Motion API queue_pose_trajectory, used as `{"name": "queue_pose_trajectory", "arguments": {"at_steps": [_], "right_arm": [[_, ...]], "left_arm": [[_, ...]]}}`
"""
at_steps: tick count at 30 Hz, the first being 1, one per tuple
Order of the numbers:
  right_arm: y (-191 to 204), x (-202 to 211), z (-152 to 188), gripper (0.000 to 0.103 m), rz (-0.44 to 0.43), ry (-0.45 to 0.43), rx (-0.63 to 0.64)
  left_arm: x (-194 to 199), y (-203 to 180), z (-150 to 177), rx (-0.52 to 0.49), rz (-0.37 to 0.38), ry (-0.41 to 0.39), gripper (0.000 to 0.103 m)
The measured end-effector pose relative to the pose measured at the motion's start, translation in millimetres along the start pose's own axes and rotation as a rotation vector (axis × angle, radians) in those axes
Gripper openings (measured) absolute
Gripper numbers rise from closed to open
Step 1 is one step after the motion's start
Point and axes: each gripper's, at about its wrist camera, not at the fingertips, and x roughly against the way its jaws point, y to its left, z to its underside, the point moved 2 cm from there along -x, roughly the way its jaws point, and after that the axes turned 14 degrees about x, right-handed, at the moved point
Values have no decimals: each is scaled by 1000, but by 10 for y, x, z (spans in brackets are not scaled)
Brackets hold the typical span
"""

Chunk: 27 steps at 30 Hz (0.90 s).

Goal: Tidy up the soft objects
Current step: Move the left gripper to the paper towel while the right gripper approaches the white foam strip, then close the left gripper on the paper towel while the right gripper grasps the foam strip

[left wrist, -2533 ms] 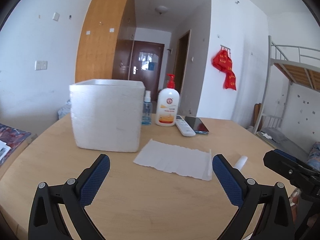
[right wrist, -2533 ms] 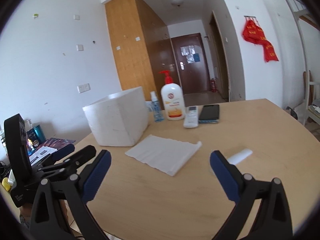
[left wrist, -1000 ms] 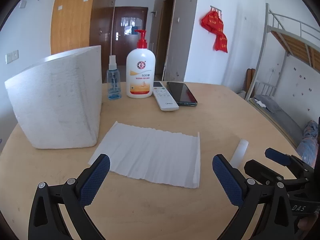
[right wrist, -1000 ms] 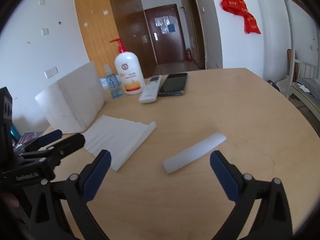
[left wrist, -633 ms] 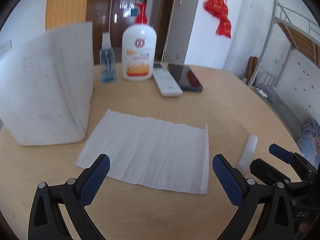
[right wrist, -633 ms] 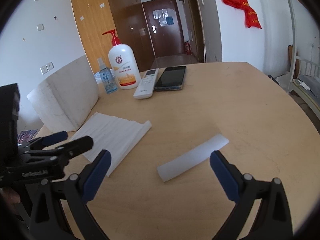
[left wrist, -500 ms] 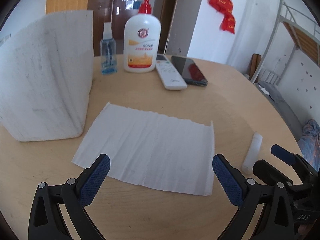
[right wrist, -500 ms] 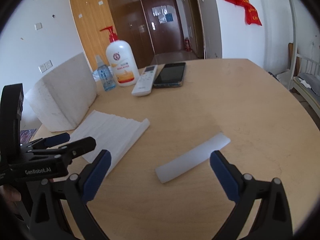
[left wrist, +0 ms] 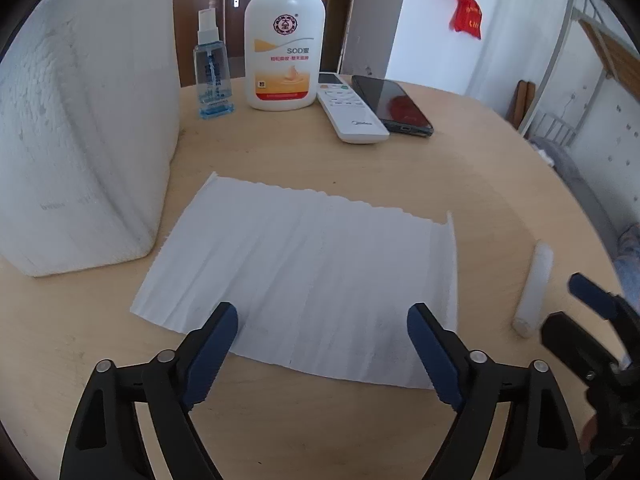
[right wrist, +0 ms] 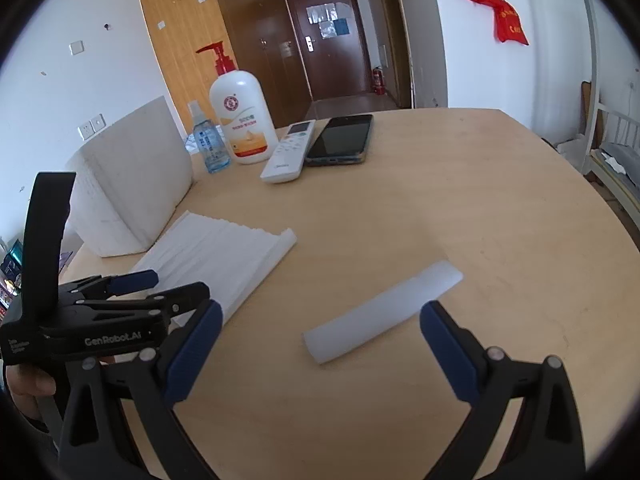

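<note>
A white crinkled paper towel [left wrist: 308, 276] lies flat on the round wooden table [left wrist: 460, 168]; it also shows in the right wrist view [right wrist: 224, 256]. My left gripper [left wrist: 322, 344] is open, its blue pads over the towel's near edge. A white foam strip [right wrist: 380, 312] lies to the right of the towel, also in the left wrist view [left wrist: 534, 288]. My right gripper [right wrist: 316, 352] is open, with the strip's near end between its fingers. A white foam box [left wrist: 80, 132] stands left of the towel.
Behind the towel stand a small blue spray bottle [left wrist: 211, 68] and a white lotion pump bottle [left wrist: 285, 40]. A white remote [left wrist: 352, 114] and a dark phone [left wrist: 390, 104] lie beside them. A bunk bed [left wrist: 592, 92] is at the right.
Both grippers have moved forward and down toward the table. The left one now reaches the towel's near edge and its jaws stand a little narrower. The right one is closer to the foam strip.
</note>
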Motion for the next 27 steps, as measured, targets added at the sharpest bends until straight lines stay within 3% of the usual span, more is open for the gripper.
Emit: {"name": "queue_pose_trajectory", "arguments": {"at_steps": [8, 10, 12, 20, 24, 26, 27], "right_arm": [[-21, 31, 19, 101, 48, 25, 4], [-12, 38, 17, 101, 59, 28, 7], [1, 37, 20, 101, 77, 42, 10], [-15, -80, 3, 100, 159, 93, 8], [-24, -140, 0, 100, 195, 118, 9], [-23, -169, 8, 96, 207, 134, 10], [-24, -192, 10, 87, 217, 146, 11]], "left_arm": [[-5, -26, 16, -42, -92, -41, 47], [5, -26, 14, -47, -91, -44, 33], [23, -52, 29, -66, -81, -45, 6], [76, -61, 73, -66, 15, -22, 3], [162, -57, 83, -72, 33, -54, 3], [201, -28, 79, -69, 37, -68, 3], [216, -13, 77, -66, 39, -76, 3]]}}
